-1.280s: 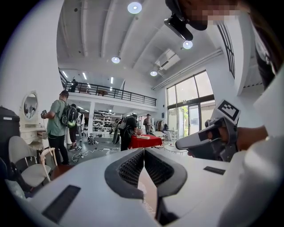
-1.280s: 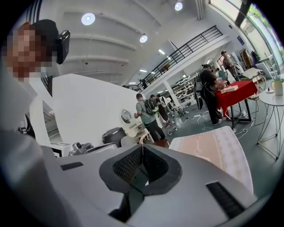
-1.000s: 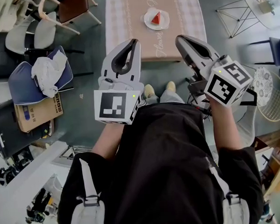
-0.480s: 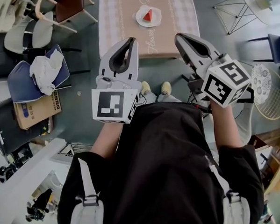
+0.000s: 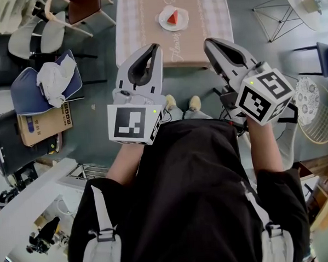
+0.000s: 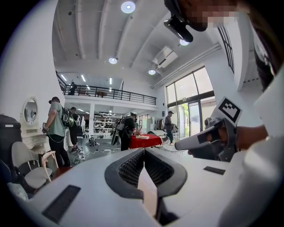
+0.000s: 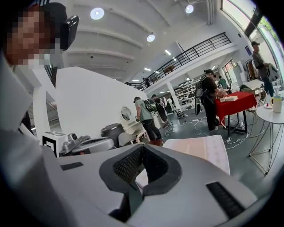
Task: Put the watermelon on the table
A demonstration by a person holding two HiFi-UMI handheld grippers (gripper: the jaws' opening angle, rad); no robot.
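A red watermelon slice (image 5: 172, 17) lies on a white plate (image 5: 174, 18) on the table (image 5: 173, 48) with a pink checked cloth, at the top of the head view. My left gripper (image 5: 156, 47) is held level in front of my chest, its tips over the table's near edge, jaws shut and empty. My right gripper (image 5: 207, 43) is beside it at the same height, also shut with nothing in it. In the left gripper view the tips (image 6: 143, 150) meet; in the right gripper view the tips (image 7: 142, 146) meet too, with the table (image 7: 199, 148) beyond them.
Left of the table stand wooden chairs (image 5: 83, 8), a blue cushion with white cloth (image 5: 52, 81) and a cardboard box (image 5: 40, 124). A wire side table (image 5: 281, 9) and a white wire basket (image 5: 316, 111) are to the right. People stand far off in the hall (image 6: 57, 128).
Both grippers and I have moved a little toward the table; the table and plate sit higher in the head view than a second ago. Both pairs of jaws stay shut.
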